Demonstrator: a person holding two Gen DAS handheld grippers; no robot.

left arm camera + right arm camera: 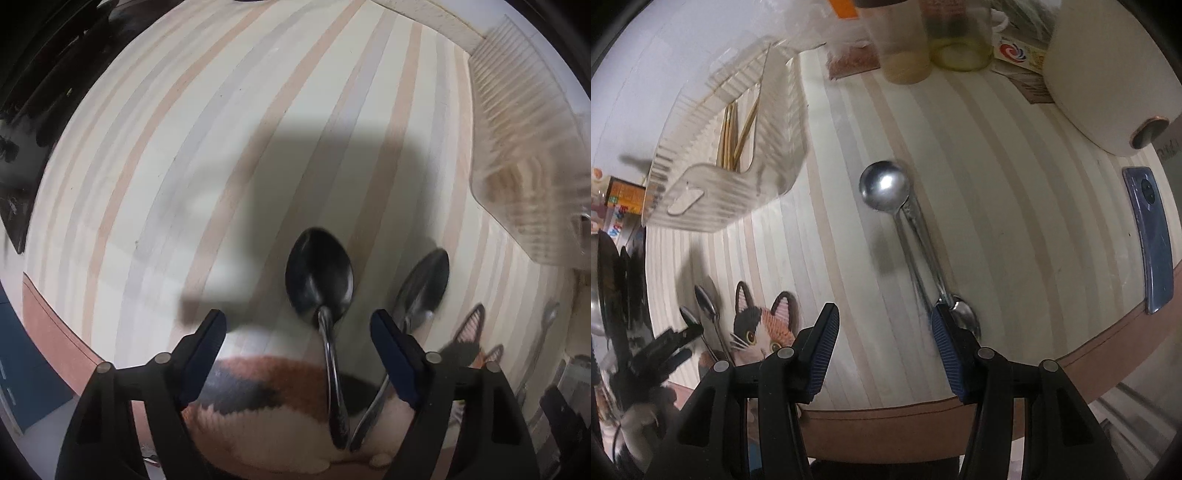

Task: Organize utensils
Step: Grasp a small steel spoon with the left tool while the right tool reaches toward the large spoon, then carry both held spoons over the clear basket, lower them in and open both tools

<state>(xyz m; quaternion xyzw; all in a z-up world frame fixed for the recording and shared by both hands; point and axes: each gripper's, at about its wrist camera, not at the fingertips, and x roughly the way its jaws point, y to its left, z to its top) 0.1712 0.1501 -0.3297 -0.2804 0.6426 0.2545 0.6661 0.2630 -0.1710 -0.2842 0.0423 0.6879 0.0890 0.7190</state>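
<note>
- Left gripper: its jaws are spread and nothing is pinched. It is held above two dark spoons whose handles cross on the cat-face mat.
- A ribbed clear holder, with chopsticks inside, is seen at the table's far left in the right view.
- Right gripper: its jaws are likewise spread, empty. A round ladle-like spoon and a second spoon lie ahead on the striped table.
- The step is judged a pick-up approach; next, one handle must be straddled and the jaws closed.
</note>
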